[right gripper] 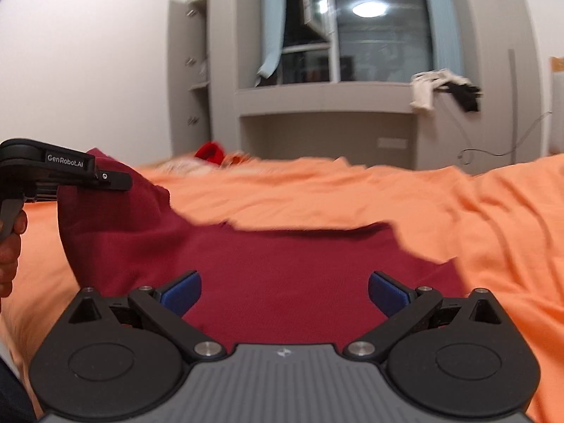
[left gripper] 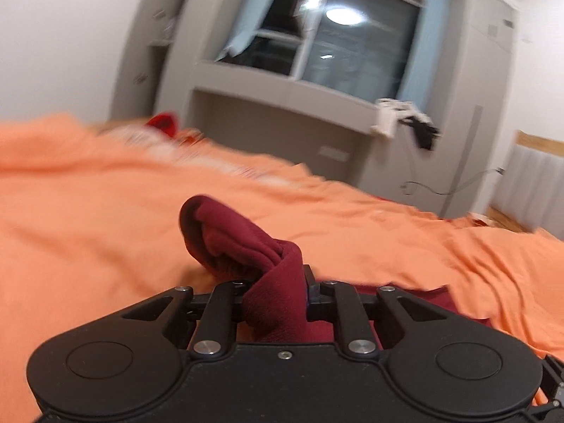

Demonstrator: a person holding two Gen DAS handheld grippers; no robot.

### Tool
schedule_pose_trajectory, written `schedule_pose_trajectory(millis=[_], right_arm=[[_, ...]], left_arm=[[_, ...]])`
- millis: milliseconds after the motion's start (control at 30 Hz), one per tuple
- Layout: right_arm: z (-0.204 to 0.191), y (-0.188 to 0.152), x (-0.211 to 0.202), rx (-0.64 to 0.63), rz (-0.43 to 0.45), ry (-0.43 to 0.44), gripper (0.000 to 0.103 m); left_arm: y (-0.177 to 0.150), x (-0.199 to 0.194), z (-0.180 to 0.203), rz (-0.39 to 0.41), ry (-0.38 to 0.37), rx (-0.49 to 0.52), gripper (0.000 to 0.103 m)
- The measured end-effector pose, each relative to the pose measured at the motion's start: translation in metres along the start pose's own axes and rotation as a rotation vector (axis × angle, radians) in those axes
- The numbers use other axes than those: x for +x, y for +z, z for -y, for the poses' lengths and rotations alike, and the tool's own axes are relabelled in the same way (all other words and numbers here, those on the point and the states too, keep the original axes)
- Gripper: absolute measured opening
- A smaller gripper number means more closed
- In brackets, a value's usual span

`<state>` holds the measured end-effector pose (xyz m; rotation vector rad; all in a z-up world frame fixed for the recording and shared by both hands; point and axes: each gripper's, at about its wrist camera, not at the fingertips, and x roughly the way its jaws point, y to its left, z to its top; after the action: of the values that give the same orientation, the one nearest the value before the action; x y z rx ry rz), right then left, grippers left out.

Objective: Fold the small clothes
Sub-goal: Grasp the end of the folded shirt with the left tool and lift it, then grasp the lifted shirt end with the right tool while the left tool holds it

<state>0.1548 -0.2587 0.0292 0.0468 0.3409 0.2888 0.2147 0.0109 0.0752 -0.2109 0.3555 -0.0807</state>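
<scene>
A dark red garment (right gripper: 282, 264) lies on an orange bedsheet (right gripper: 458, 204). My left gripper (left gripper: 276, 296) is shut on a bunched corner of the dark red garment (left gripper: 246, 243) and holds it lifted above the bed. In the right wrist view the left gripper (right gripper: 105, 178) shows at the far left, pulling that corner up. My right gripper (right gripper: 283, 290) is open, its blue pads (right gripper: 181, 290) spread wide just above the flat part of the garment, holding nothing.
A bright red item (right gripper: 210, 151) lies at the far end of the bed. Grey built-in shelving (right gripper: 328, 105) and a window stand behind the bed. White and black clothes (right gripper: 444, 90) hang off the shelf at right.
</scene>
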Motion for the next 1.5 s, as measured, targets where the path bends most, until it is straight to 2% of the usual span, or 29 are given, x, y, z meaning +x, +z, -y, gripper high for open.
schedule_pose_trajectory(millis=[233, 333, 433, 533, 700, 800, 867, 967, 1100, 1233, 1300, 1367, 1433, 1467, 1500], right_arm=[[0.066, 0.016, -0.028, 0.131, 0.036, -0.156, 0.103], [0.096, 0.021, -0.035, 0.2, 0.036, -0.211, 0.103], [0.128, 0.022, -0.04, 0.299, 0.032, -0.226, 0.103], [0.153, 0.018, -0.041, 0.379, 0.019, -0.189, 0.103], [0.174, 0.009, -0.03, 0.508, -0.005, -0.055, 0.103], [0.179, 0.004, -0.019, 0.586, -0.043, 0.042, 0.103], [0.18, 0.002, -0.011, 0.617, -0.058, 0.089, 0.103], [0.176, 0.002, -0.004, 0.641, -0.074, 0.151, 0.103], [0.171, 0.0, 0.005, 0.678, -0.078, 0.184, 0.103], [0.166, -0.001, 0.017, 0.718, -0.101, 0.202, 0.103], [0.163, 0.002, 0.025, 0.71, -0.103, 0.2, 0.102], [0.159, 0.005, 0.034, 0.702, -0.108, 0.191, 0.093], [0.154, 0.008, 0.046, 0.688, -0.132, 0.175, 0.077], [0.151, 0.009, 0.051, 0.681, -0.145, 0.159, 0.072], [0.148, 0.008, 0.056, 0.673, -0.155, 0.146, 0.057]], left_arm=[[0.013, -0.004, 0.094, 0.052, -0.162, 0.174, 0.018], [-0.003, -0.001, 0.134, 0.033, -0.232, 0.227, 0.018], [-0.032, 0.0, 0.165, -0.022, -0.304, 0.278, 0.018], [-0.066, 0.003, 0.186, -0.077, -0.341, 0.353, 0.018], [-0.108, -0.007, 0.197, -0.044, -0.34, 0.544, 0.02], [-0.114, -0.008, 0.195, -0.064, -0.37, 0.561, 0.032], [-0.115, -0.011, 0.194, -0.076, -0.391, 0.553, 0.036], [-0.115, -0.015, 0.191, -0.075, -0.41, 0.552, 0.049], [-0.109, -0.026, 0.187, -0.048, -0.434, 0.564, 0.071], [-0.103, -0.039, 0.18, -0.023, -0.432, 0.586, 0.08], [-0.102, -0.043, 0.174, -0.008, -0.417, 0.603, 0.081], [-0.101, -0.044, 0.17, 0.001, -0.4, 0.627, 0.08], [-0.099, -0.042, 0.169, -0.002, -0.395, 0.642, 0.069], [-0.098, -0.039, 0.169, -0.013, -0.402, 0.645, 0.055], [-0.097, -0.037, 0.169, -0.024, -0.412, 0.643, 0.046]])
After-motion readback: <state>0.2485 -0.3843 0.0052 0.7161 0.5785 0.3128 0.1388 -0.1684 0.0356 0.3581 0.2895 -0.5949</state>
